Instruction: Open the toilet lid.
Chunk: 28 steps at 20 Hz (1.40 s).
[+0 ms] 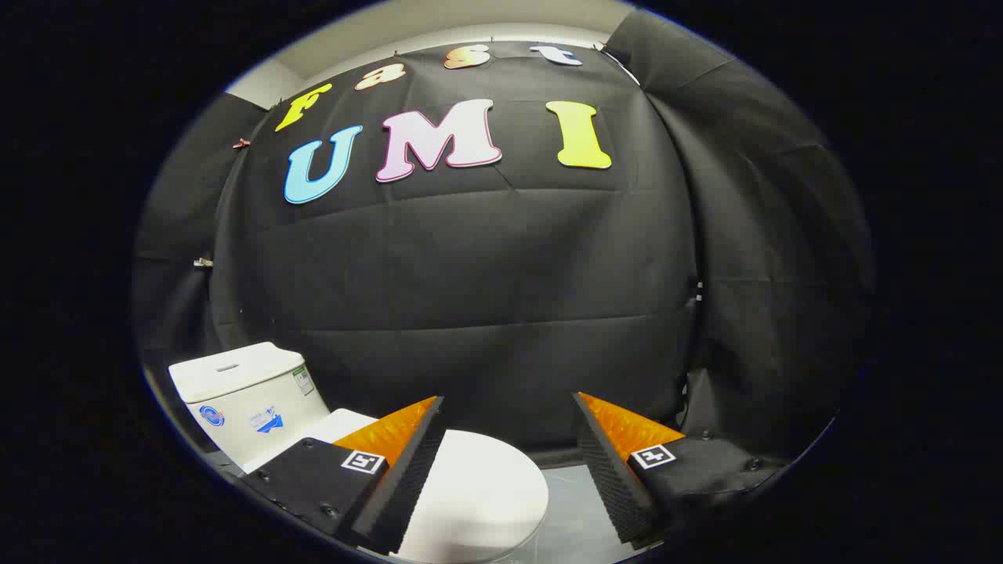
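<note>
A white toilet stands low ahead of me, its lid point(478, 493) lying flat and closed over the bowl. The white tank point(247, 392) rises behind it, to the left of my left finger. My gripper point(509, 411) hovers above the lid with its two orange-and-black fingers spread wide and nothing between them. The left finger point(400, 462) overlaps the lid's near left part in the view; the right finger point(619, 462) hangs beyond the lid's right rim, over the floor.
Black cloth walls close the booth behind and to the right of the toilet. A pale grey floor point(576, 509) shows between the lid's right rim and my right finger.
</note>
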{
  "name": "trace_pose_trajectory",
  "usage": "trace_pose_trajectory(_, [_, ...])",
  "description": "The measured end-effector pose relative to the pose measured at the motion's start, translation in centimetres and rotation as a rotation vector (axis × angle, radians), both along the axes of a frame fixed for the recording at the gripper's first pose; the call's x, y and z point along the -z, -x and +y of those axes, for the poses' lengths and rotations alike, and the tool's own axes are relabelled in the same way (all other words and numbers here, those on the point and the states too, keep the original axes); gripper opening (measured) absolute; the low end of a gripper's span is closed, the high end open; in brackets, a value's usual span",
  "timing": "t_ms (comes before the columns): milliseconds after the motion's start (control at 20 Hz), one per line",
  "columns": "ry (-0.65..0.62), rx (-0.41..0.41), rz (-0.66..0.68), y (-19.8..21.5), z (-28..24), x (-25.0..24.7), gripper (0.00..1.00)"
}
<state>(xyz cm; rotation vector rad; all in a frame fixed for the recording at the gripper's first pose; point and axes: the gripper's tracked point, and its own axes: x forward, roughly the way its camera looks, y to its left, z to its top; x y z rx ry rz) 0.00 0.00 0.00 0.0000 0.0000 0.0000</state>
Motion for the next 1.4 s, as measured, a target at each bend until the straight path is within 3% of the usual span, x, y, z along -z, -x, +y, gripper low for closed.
trace_pose_trajectory(1400, [0.01,-0.014,0.007,-0.19,0.51,0.31,0.98])
